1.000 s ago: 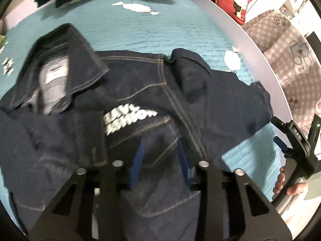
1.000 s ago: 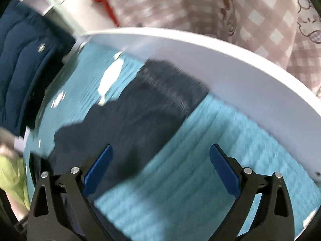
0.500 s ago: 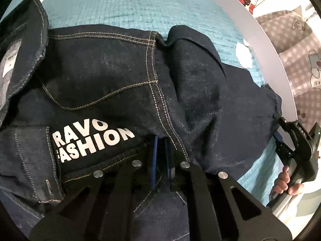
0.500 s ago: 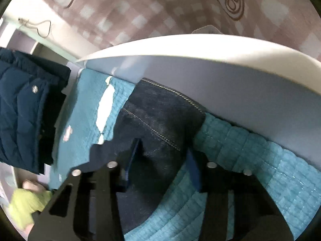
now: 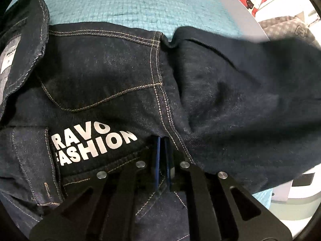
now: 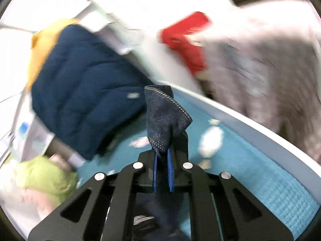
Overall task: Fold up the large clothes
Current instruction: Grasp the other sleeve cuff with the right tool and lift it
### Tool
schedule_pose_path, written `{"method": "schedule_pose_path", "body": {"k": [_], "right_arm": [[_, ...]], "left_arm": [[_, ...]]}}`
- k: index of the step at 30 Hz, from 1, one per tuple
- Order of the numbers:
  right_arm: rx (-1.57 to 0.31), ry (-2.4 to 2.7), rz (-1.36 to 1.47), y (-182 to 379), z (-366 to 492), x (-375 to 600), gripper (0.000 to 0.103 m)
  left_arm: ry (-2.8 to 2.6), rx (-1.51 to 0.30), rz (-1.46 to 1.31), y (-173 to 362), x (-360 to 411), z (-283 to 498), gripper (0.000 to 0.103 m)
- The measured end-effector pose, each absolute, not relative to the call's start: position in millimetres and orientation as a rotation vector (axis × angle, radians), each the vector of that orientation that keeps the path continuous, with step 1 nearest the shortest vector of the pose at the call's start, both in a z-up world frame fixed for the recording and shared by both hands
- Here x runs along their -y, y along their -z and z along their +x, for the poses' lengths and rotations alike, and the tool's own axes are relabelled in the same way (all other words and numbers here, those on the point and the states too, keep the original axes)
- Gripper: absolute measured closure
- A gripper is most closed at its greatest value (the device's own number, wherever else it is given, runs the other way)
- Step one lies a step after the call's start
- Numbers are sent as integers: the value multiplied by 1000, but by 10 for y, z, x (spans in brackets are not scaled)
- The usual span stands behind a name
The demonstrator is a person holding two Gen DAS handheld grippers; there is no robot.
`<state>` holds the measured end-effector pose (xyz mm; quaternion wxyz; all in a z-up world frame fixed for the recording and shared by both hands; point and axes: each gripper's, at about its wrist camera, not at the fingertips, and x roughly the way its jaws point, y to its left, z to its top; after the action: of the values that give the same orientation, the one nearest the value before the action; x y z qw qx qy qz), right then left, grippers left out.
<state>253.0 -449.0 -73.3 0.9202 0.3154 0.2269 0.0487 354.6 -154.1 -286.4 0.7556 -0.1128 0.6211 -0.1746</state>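
Observation:
A dark denim jacket (image 5: 112, 76) with white "RAVO FASHION" lettering lies spread on the teal quilted cover (image 5: 128, 4). My left gripper (image 5: 163, 140) is shut on a fold of the jacket beside the lettering. Its sleeve (image 5: 250, 92) is raised across the right of the left wrist view. My right gripper (image 6: 163, 150) is shut on the sleeve's stitched cuff (image 6: 164, 118), which sticks up between its blue pads, held above the cover (image 6: 260, 176).
A white curved edge (image 6: 250, 124) bounds the cover. Beyond it are a pink checked fabric (image 6: 270, 60) and a red cushion (image 6: 188, 40). A navy padded coat (image 6: 84, 88) and a green garment (image 6: 46, 178) lie at the left.
My right gripper has shut on the sleeve cuff and lifted it off the cover. The sleeve now rises across the jacket. My left gripper stays shut on the jacket.

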Motion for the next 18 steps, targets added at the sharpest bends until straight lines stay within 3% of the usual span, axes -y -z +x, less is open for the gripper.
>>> {"method": "schedule_pose_path", "body": {"k": [8,18], "right_arm": [[-496,-347,387,391,2488,3023,95],[-625,-470,281,697,2576,1804,95]], "left_arm": [[382,-1336,-150,2529,1396,3372,96],[176,-1222,-189,1957,-197,2613,95]]}}
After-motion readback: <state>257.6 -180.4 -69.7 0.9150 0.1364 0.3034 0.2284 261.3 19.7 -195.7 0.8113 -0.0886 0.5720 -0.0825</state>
